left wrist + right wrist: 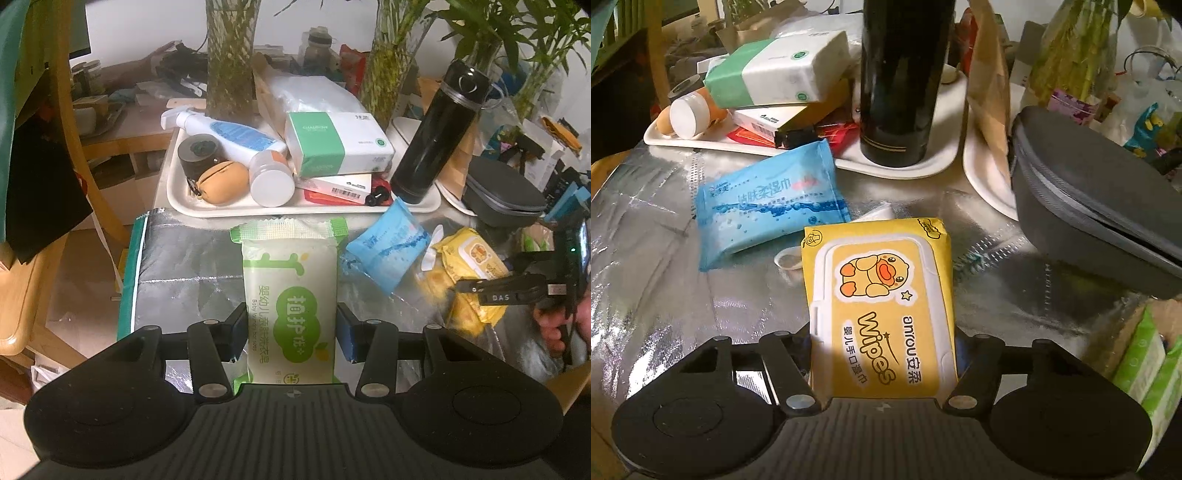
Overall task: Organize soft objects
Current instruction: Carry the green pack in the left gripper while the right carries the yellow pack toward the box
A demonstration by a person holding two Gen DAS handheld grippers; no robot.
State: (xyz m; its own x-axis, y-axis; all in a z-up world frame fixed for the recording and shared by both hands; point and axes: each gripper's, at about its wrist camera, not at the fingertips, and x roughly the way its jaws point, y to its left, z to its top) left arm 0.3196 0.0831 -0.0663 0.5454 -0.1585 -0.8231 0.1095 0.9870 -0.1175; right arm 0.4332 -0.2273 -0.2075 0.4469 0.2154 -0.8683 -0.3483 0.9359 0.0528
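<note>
My left gripper (291,334) is shut on a green and white soap pack (290,291), holding it by its sides over the silver mat (184,266). My right gripper (882,354) is shut on a yellow wipes pack (882,306) with a duck picture; it also shows in the left wrist view (469,273), with the right gripper (461,286) at its right. A blue wet-wipes pack (768,214) lies on the mat between them, also in the left wrist view (384,247).
A white tray (184,206) behind the mat holds a spray bottle (229,134), a green and white tissue box (336,142), a black flask (436,133) and small items. A grey zip case (1089,206) sits at the right. Plants in vases stand behind.
</note>
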